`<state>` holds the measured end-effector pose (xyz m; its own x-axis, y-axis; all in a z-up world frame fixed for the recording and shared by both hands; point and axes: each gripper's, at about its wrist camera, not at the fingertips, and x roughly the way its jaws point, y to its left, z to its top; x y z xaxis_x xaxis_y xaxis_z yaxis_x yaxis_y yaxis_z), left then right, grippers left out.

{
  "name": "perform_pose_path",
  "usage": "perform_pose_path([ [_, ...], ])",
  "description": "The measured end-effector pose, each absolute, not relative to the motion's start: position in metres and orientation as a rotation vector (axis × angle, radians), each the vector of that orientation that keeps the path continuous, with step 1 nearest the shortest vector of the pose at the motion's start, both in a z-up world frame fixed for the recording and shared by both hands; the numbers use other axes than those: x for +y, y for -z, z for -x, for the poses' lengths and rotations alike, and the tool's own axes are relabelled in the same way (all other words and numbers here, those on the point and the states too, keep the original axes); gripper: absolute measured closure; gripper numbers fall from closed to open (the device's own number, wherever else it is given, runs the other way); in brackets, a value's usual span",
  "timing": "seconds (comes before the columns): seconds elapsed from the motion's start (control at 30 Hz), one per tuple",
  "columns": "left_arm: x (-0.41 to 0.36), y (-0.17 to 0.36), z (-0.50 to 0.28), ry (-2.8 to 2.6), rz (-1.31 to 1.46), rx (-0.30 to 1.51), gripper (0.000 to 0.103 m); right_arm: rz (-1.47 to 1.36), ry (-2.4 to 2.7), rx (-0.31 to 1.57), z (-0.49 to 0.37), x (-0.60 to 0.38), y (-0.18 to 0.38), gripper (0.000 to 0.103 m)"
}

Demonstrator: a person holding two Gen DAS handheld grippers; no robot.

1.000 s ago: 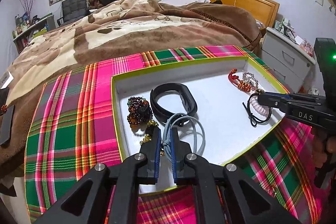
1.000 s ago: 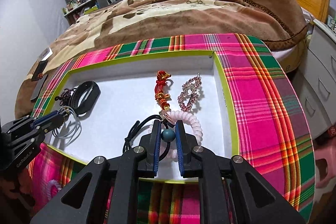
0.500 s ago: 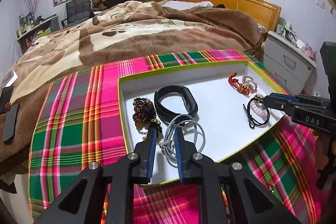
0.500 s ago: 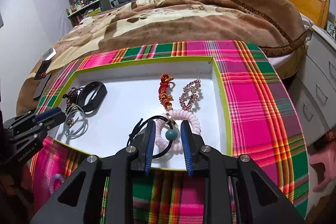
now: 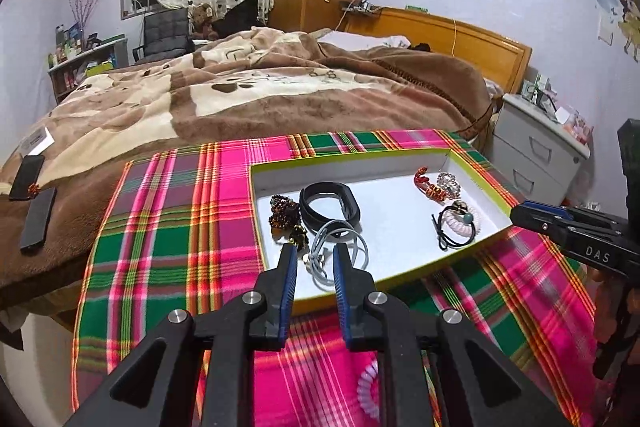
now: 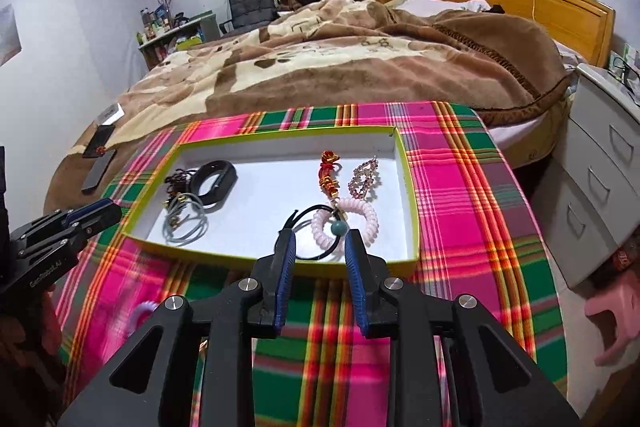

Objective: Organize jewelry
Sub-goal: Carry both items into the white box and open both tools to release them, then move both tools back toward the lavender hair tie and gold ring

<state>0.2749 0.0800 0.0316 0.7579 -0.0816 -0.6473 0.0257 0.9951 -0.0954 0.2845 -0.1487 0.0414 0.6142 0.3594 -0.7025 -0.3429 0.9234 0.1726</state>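
My left gripper (image 5: 314, 259) hangs spread and empty over the tray's (image 6: 412, 227) near left edge, the grey cords (image 5: 340, 255) lying just beyond its fingertips. My right gripper (image 6: 320, 241), also spread and holding nothing, sits at the near right edge, with the black tie (image 6: 308, 223) and pink coil (image 6: 370, 217) just ahead. A blurred pale coil (image 5: 366, 385), perhaps another hair tie, lies on the plaid cloth (image 6: 460, 211) outside the tray.

Matt white card tray (image 6: 276, 183) on woven plaid cloth (image 6: 460, 211); plush blanket (image 6: 340, 67), glossy wooden headboard (image 6: 532, 7).
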Motion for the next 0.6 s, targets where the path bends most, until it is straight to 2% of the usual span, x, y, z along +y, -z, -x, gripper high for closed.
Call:
perform_pose_path([
  [0.6, 0.06, -0.027, -0.177, 0.049, 0.098, 0.661, 0.085, -0.029, -0.455, 0.749, -0.179, -0.159, -0.05, 0.077],
])
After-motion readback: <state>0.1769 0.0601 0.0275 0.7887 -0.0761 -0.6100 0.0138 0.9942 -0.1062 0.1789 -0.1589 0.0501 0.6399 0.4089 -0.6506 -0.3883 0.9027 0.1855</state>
